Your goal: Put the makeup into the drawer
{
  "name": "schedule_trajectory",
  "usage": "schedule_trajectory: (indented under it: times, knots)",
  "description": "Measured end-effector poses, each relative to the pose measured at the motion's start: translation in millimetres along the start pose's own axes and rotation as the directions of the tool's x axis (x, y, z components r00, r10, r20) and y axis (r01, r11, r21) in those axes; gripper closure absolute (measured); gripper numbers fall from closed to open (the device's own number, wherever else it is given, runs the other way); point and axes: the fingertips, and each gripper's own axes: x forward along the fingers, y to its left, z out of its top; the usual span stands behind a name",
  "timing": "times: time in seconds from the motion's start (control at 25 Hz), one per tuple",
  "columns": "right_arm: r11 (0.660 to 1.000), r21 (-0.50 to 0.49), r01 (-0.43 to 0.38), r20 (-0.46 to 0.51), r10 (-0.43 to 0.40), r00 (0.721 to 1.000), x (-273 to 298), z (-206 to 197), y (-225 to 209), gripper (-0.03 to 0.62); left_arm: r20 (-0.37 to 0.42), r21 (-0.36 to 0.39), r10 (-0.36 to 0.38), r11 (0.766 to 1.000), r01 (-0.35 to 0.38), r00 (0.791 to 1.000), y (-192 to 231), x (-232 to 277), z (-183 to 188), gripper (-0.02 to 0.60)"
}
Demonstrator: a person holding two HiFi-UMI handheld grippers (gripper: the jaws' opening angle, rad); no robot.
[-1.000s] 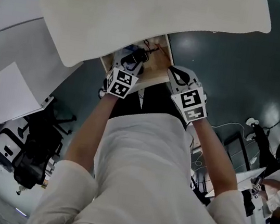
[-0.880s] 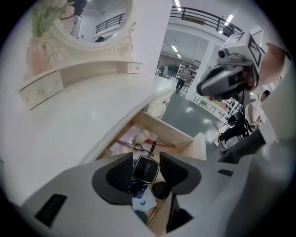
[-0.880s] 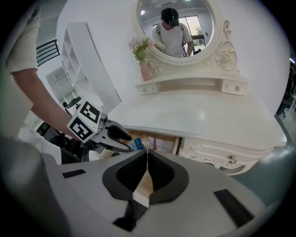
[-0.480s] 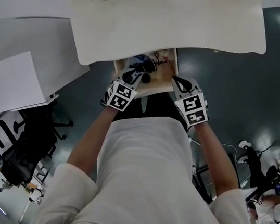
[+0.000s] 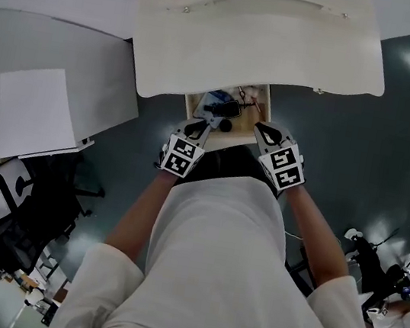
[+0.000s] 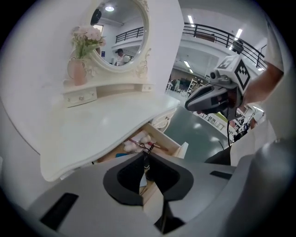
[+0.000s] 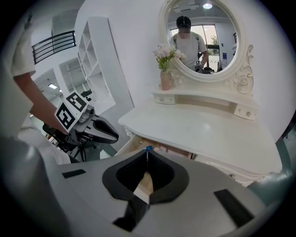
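Observation:
The white vanity's wooden drawer stands pulled out below the tabletop. Makeup lies inside: a black case, a blue item, a small round black piece and a metal curler beside pale pads. My left gripper hovers over the drawer's front left. Its jaws are closing, with only a sliver between them and nothing held. My right gripper hangs over the front right corner, its tips together and empty.
An oval mirror and a pink vase of flowers stand at the back of the vanity. A white desk and black office chairs are to my left. Dark floor lies to the right of the vanity.
Both grippers have lifted and drawn back from inside the drawer to its front edge. The left jaws went from wide open to nearly together. The black case stays in the drawer.

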Motion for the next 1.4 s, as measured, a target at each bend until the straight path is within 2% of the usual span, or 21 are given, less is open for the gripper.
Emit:
schedule_trajectory:
  times: [0.36,0.88,1.12,1.4]
  knots:
    - [0.999,-0.012,0.053,0.027,-0.053,0.998,-13.9,1.1,42.7,0.565,0.129,-0.063,0.015,0.998,-0.007,0.992,2.8,-48.7,-14.2,0.558]
    - [0.986,-0.044,0.159,0.109,-0.154,0.982,-54.0,6.7,93.3,0.565,0.274,-0.102,0.060,0.994,-0.033,0.960,4.2,-125.7,-27.0,0.561]
    - [0.979,-0.033,0.202,0.152,-0.195,0.969,-77.9,5.3,113.4,0.565,0.292,-0.126,0.049,0.992,-0.013,0.955,0.8,-147.5,-37.0,0.561]
    - [0.973,-0.007,0.232,0.196,-0.226,0.954,-103.9,0.6,118.7,0.565,0.322,-0.104,0.041,0.995,-0.007,0.946,-13.6,-166.7,-31.3,0.561]
